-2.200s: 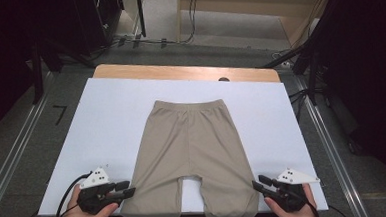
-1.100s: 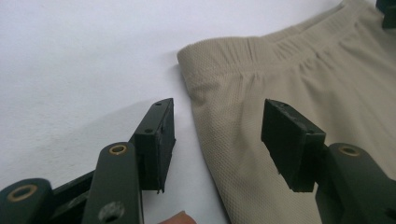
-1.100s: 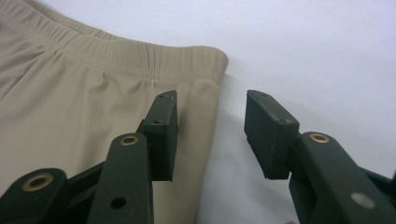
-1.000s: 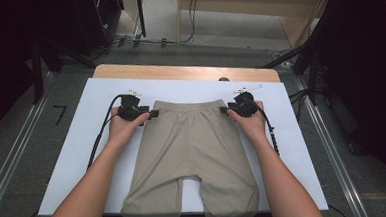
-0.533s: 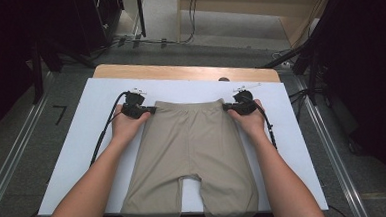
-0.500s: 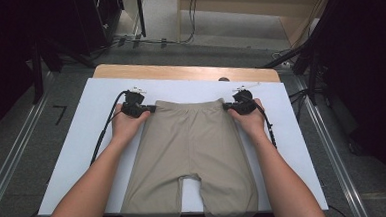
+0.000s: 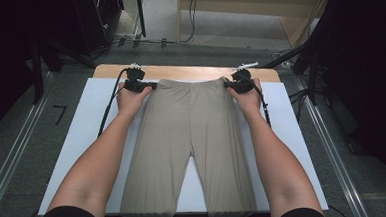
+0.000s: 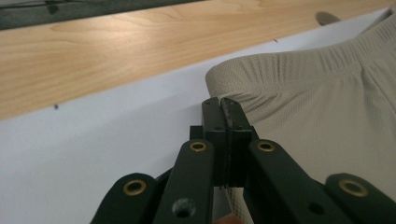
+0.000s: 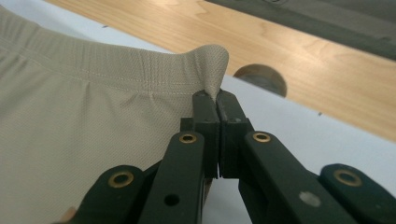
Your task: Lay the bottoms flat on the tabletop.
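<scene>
Beige stretch-knit shorts (image 7: 195,138) lie flat on the white table cover (image 7: 84,129), waistband far from you. Your left gripper (image 7: 147,85) and right gripper (image 7: 228,85) are each clenched on a waistband corner. Risk: thin pinches may slip if you pull unevenly, skewing the fabric.

shorts (image 7: 195,133): beige fine-mesh knit cloth, ribbed waistband | table (image 7: 179,71): smooth pale wood | sheet (image 7: 86,124): matt white
</scene>
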